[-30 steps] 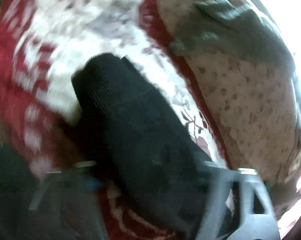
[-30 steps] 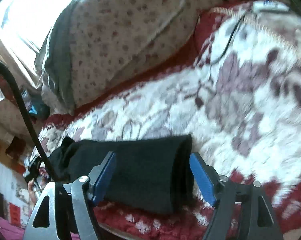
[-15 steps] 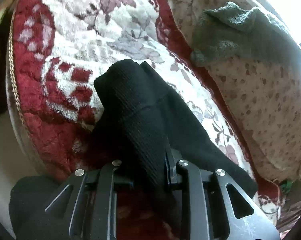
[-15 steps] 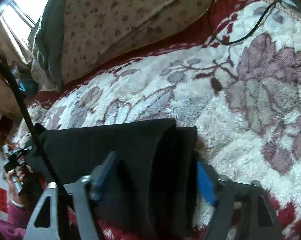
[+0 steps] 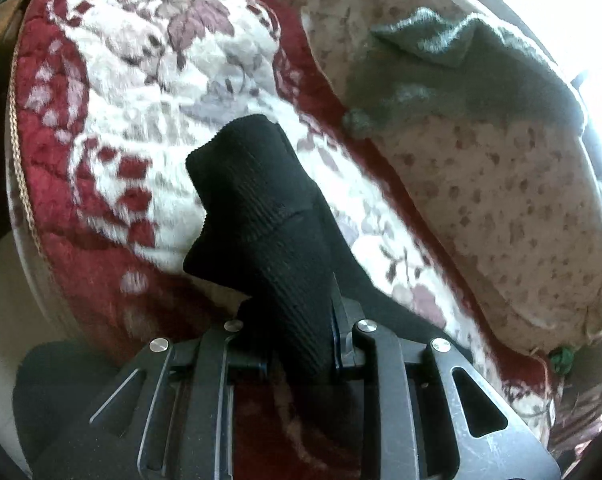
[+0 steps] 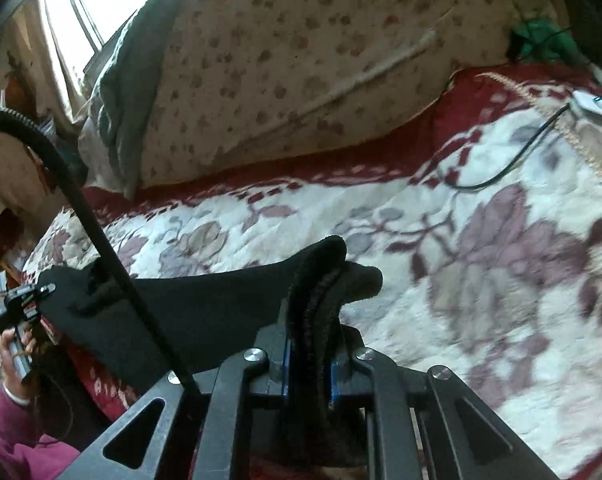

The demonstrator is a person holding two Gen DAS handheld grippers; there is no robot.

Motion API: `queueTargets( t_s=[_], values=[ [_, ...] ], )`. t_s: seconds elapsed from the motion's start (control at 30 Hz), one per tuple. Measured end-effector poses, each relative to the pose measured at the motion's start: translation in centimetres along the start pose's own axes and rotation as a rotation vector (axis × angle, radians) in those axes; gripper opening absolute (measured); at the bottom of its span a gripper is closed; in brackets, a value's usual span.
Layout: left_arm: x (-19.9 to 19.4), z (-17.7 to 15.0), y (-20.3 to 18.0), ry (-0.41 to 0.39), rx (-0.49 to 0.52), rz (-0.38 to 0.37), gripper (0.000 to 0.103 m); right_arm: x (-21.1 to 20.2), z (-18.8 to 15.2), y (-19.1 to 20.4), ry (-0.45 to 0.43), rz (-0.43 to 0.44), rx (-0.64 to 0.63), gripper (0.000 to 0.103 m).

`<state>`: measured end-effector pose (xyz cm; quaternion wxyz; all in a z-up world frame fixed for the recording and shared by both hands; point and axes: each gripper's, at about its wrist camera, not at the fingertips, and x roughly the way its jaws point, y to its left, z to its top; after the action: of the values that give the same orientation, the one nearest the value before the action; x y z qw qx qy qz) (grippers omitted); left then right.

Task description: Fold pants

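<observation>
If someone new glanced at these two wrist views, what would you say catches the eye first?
The black pants stand out, dark against the red and white floral blanket, pinched at one end by the left gripper and at the other by the right gripper, whose jaws have just closed on the fabric. Behind them a spotted cream cushion leans under a grey cloth.

The black ribbed knit pants (image 5: 261,216) hide my left pads where I pinch them, the lower frame edge cuts off my dark metal right gripper (image 6: 309,364), and the red-and-white floral bed blanket (image 6: 521,320) smears into blur.
</observation>
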<state>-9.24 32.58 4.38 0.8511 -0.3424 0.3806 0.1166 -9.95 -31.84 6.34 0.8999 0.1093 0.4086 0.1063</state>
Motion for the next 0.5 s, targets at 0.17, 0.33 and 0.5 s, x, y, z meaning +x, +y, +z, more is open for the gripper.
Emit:
queueTargets(
  t_s=[0.17,0.33,0.5],
  values=[
    [1.6,-0.8,2.6,0.068,-0.069,-0.004,0.033,3.6,-1.7,-1.6,0.155,-0.072,0.037,0.018],
    [-1.3,0.1,3.0,0.038,-0.046,0.026,0.042,3.0,-1.5,-3.5,0.146,-0.154,0.113,0.045],
    [-5.5,0.3,0.9,-0.092,0.049,0.047,0.042,-0.6,-1.4,-4.3,0.087,-0.12,0.158,0.045]
  ],
)
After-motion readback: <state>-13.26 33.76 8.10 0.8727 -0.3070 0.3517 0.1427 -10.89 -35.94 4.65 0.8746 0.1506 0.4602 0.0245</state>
